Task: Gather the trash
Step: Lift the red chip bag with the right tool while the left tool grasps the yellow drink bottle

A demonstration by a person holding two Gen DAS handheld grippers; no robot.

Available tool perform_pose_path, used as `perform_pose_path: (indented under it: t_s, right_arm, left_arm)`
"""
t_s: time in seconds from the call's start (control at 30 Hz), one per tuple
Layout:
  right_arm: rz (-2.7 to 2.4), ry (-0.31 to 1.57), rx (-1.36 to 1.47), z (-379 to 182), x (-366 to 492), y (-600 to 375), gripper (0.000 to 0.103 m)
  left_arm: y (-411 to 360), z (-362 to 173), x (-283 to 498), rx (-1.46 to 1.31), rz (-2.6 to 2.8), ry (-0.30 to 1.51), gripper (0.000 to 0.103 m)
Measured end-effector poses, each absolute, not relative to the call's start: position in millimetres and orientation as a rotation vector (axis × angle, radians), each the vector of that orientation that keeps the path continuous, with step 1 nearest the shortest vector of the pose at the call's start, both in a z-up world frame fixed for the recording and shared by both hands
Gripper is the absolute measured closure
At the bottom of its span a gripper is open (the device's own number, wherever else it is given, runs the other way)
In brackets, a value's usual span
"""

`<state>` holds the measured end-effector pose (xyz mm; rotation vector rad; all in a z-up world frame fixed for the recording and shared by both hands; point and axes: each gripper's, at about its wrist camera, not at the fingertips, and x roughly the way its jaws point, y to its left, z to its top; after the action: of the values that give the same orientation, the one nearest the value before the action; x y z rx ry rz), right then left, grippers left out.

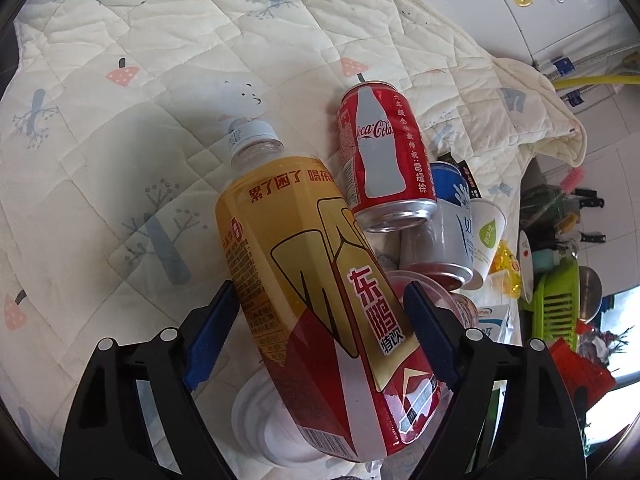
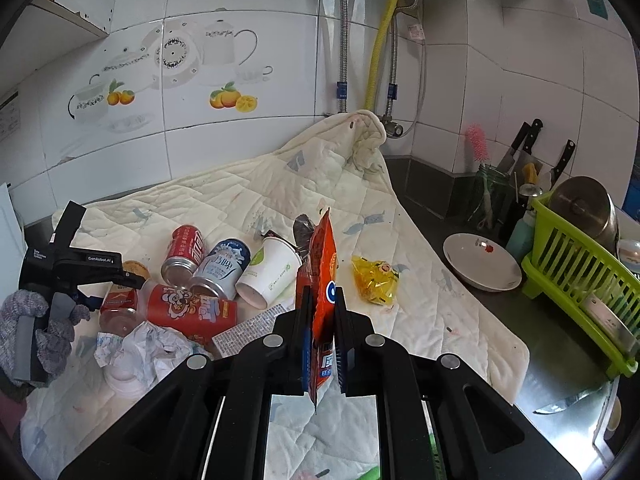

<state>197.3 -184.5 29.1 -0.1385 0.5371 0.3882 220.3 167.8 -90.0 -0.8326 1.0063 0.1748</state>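
A yellow drink bottle (image 1: pixel 304 264) with a white cap lies on the cream quilt (image 1: pixel 120 160). My left gripper (image 1: pixel 320 290) straddles its lower half, both blue pads (image 1: pixel 210 336) against its sides. Beside it lie a red cola can (image 1: pixel 380 152), a blue-white can (image 1: pixel 448 232) and a paper cup (image 1: pixel 486 236). In the right wrist view my right gripper (image 2: pixel 322 292) is shut on an orange snack wrapper (image 2: pixel 322 248), held upright above the quilt (image 2: pixel 320 180). A yellow wrapper (image 2: pixel 374 278) lies to its right, and crumpled paper (image 2: pixel 148 344) to its left.
A white lid (image 1: pixel 256 420) lies under the bottle's base. A gloved hand (image 2: pixel 24 320) holds the left tool at the pile's left. Right of the quilt, a white bowl (image 2: pixel 482 262), a green dish rack (image 2: pixel 576 264) and a jar (image 2: pixel 488 196) with knives stand on the dark counter.
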Motion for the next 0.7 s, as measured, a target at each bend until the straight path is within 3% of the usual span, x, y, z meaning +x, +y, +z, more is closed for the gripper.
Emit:
perform_pose_path:
  t_s: [0.27, 0.7]
  right_arm:
    - [0.351, 0.561, -0.119, 16.0, 169.0, -199.5, 0.094]
    - [0.271, 0.634, -0.1, -17.1, 122.3, -227.6, 0.094]
  left_arm:
    - [179.4, -78.2, 196.3, -0.831, 0.149, 0.968, 0.029]
    - [183.2, -48.7, 148.9, -0.783, 0.068, 0.895, 0.03]
